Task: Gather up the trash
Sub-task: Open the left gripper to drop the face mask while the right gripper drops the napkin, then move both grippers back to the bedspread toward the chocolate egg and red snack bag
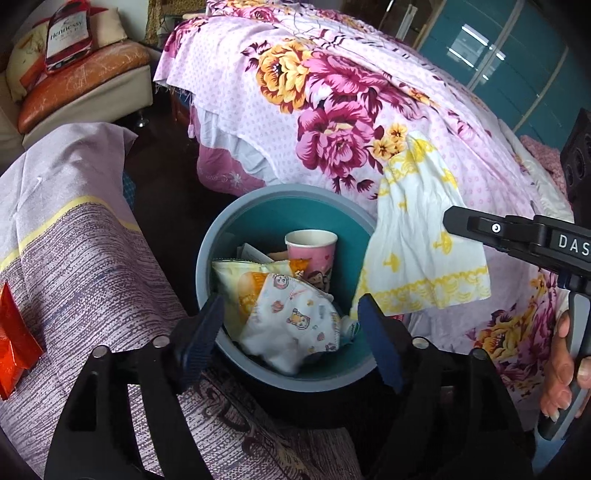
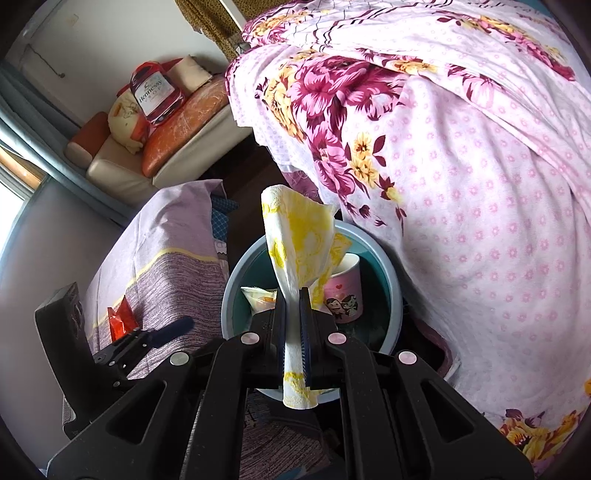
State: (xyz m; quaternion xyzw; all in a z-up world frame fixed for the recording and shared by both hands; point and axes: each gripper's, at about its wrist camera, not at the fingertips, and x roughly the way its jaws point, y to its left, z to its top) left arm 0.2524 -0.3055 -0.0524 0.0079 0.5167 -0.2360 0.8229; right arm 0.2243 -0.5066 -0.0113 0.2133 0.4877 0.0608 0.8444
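A grey bin with a teal inside (image 1: 229,229) stands on the floor between a bed and a covered seat. It holds a pink paper cup (image 1: 314,254), a cartoon-print face mask (image 1: 295,317) and a yellow snack wrapper (image 1: 236,273). My left gripper (image 1: 291,336) is open and empty just above the bin's near rim. My right gripper (image 2: 293,295) is shut on a white and yellow napkin (image 2: 295,236), held above the bin (image 2: 391,295). The napkin (image 1: 417,236) hangs beside the bin's right rim in the left wrist view. A red wrapper (image 1: 14,339) lies on the seat cover at left.
A bed with a pink floral sheet (image 1: 332,110) fills the right and far side. A lilac striped seat cover (image 1: 74,240) is at left. A sofa with orange cushions (image 1: 85,74) and a Hennessy-print pillow (image 1: 68,33) stands at the back left.
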